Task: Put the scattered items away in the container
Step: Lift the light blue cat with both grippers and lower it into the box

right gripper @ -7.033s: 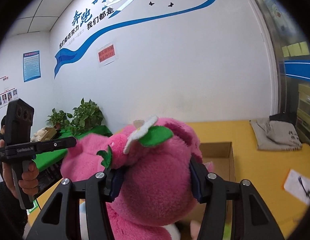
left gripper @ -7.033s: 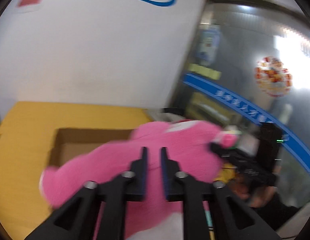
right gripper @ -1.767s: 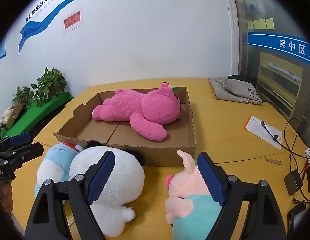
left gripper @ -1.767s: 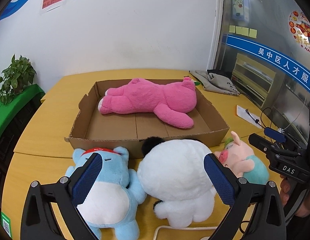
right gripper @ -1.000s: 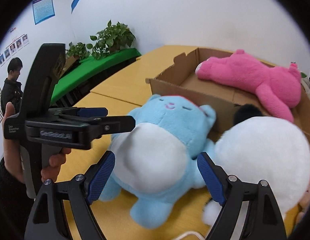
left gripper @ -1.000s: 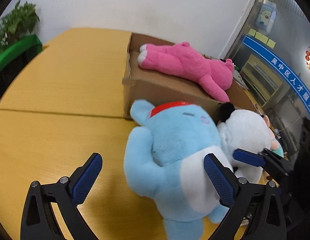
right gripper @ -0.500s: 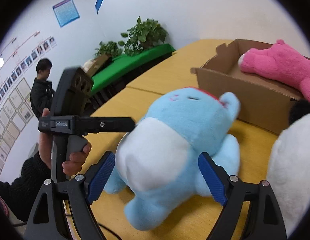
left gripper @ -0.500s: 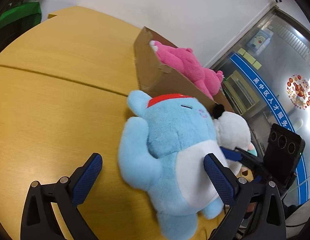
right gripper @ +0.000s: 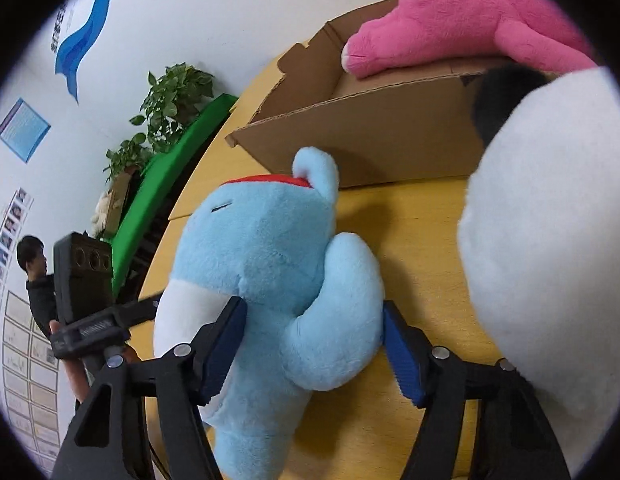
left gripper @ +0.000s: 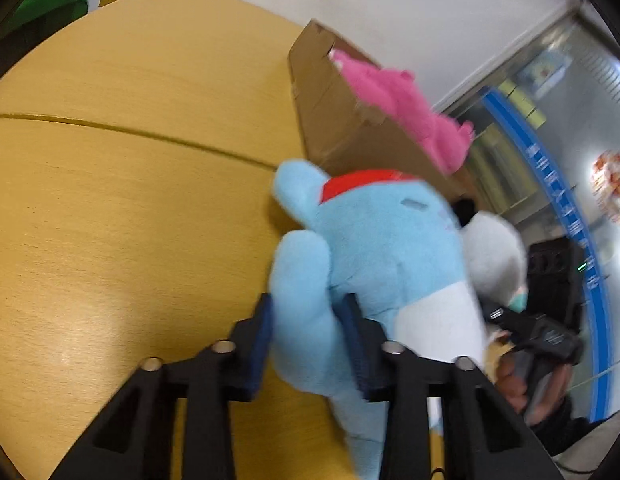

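Blue plush (left gripper: 373, 248), left wrist view: lies on the yellow bench (left gripper: 122, 184) at centre, its head toward 12 o'clock and close against the near wall of the cardboard box (left gripper: 341, 136). Left hand-held gripper (left gripper: 306, 344) has just been closing; both pads now pinch one blue arm, jaws narrow. Pink plush (left gripper: 401, 108) already lies in the box at 1 o'clock. White plush (left gripper: 493, 252) sits just beside the blue one at 3 o'clock. Frame is motion-blurred.

Risk, judged: the hold is on a soft limb only. On a lift the body would hang and swing, could catch the box wall or slide out of the pads.

Writing: white characters on the blue band at 3 o'clock, too blurred to read.

Right wrist view: right hand-held gripper (right gripper: 313, 344) has also just been closing, jaws middling wide, pads pressed against the blue plush's other arm and flank. Box (right gripper: 369, 128) at 12 to 1 o'clock, pink plush on top at 1. White plush crowds 3 o'clock, near the right pad.

Risk, judged: two grips on one toy; uneven lifting would tug it from one pair of pads. The right pad may drag the white plush along.

Writing: red sign and blue swoosh with characters at 11 o'clock, small label on the other gripper at 8; none legible.
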Available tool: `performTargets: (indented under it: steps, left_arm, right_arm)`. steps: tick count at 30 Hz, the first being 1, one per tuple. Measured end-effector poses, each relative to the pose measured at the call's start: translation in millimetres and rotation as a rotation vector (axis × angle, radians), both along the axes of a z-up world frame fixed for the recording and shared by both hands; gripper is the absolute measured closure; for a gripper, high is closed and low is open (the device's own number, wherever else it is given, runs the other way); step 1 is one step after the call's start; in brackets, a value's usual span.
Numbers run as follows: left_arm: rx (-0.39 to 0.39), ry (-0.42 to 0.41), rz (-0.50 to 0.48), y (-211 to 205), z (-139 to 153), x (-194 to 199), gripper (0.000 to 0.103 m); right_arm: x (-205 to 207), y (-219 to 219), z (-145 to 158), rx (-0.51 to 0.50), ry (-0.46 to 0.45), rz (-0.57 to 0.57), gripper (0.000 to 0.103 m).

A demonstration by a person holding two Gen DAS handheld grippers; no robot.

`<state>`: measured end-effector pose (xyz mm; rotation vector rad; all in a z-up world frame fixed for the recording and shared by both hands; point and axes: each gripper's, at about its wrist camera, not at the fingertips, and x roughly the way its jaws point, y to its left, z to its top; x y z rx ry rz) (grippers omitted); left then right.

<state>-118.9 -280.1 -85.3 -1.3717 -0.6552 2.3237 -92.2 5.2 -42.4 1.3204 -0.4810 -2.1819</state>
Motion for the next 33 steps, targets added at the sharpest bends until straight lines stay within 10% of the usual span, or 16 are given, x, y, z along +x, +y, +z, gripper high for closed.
performTargets:
  steps: [13, 20, 28, 33]
  left_arm:
    - [-0.022, -0.007, -0.016, 8.3, 7.3, -0.9, 0.079]
    - [-0.083, 0.13, -0.015, 23.2, 69.2, -13.4, 0.081]
    - [-0.139, 0.337, -0.075, 55.0, 174.6, -121.5, 0.081]
    - [-0.187, 0.289, -0.106, 83.4, 164.2, -213.7, 0.08]
  right_arm:
    - [-10.0, -13.6, -4.3, 0.136, 0.007, 0.047, 0.075]
    - [-3.5, -0.6, 40.0, 0.13, 0.135, 0.0, 0.079]
    - [-75.1, 24.1, 140.4, 0.147, 0.383, -0.086, 0.079]
    - [-158.7, 48.3, 136.5, 0.194, 0.34, -0.162, 0.079]
